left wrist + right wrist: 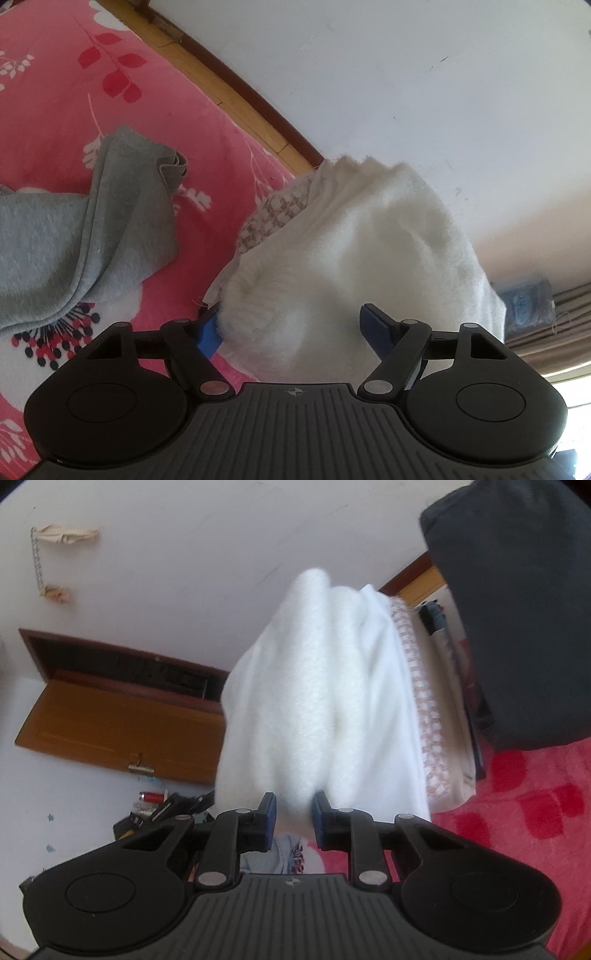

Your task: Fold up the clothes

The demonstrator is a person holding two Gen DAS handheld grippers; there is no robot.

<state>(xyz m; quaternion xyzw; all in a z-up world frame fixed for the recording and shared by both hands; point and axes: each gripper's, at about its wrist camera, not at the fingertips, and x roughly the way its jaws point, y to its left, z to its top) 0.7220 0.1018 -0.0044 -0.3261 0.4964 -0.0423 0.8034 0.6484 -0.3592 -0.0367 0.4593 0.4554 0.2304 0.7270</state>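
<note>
The white fluffy garment [369, 251] hangs bunched in the air, and both grippers are at it. In the left wrist view a thick roll of it fills the space between the fingers of the left gripper [291, 325]. The fingers stand wide apart; the left blue pad [209, 334] touches the fabric, while the right pad [375, 325] is at the edge of the fabric, and I cannot tell if it presses. In the right wrist view the same white garment [321, 701] rises straight ahead of the right gripper [294, 812], whose fingers are close together and pinch a narrow fold of it between the blue pads.

A houndstooth-pattern fabric [277, 214] lies against the garment, left of the left fingers and beyond them. Further left of those fingers a grey garment [74, 236] lies on the pink flowered blanket [155, 110]. A white wall [406, 92] is behind. To the right of the right fingers, above, a dark cloth [517, 609] fills the corner; to their left a brown wooden door [122, 720] is seen.
</note>
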